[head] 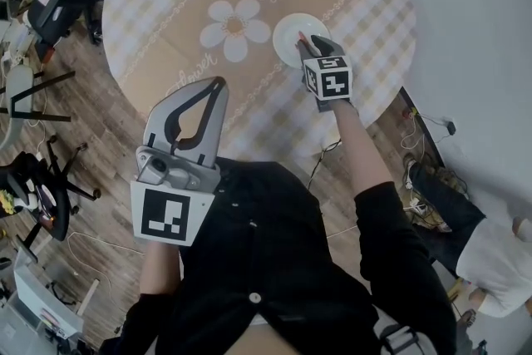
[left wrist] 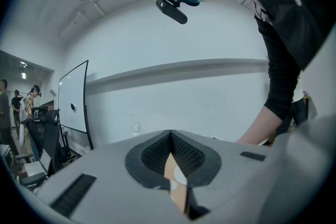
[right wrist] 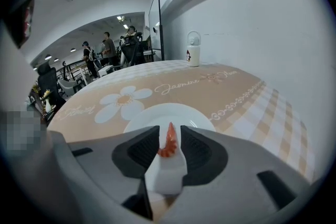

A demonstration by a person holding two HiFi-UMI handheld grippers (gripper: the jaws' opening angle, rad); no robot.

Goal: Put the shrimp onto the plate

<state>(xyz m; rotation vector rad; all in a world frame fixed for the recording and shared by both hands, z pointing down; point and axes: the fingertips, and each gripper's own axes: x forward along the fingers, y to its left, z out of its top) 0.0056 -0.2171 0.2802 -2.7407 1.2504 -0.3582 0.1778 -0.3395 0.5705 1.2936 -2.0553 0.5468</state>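
Observation:
A white plate lies on the round table's beige flowered cloth. My right gripper hangs just over the plate's near rim, shut on the shrimp. In the right gripper view the shrimp shows between the jaws, orange-red tail pointing up and pale body below, with the plate right beyond the gripper. My left gripper is held close to my body, off the table's near edge. Its jaws touch at the tips and hold nothing; the left gripper view looks at a white wall.
A small white bottle stands at the table's far side. Office chairs and stands crowd the wooden floor on the left. A white wall runs along the right, with cables and a seated person beside it.

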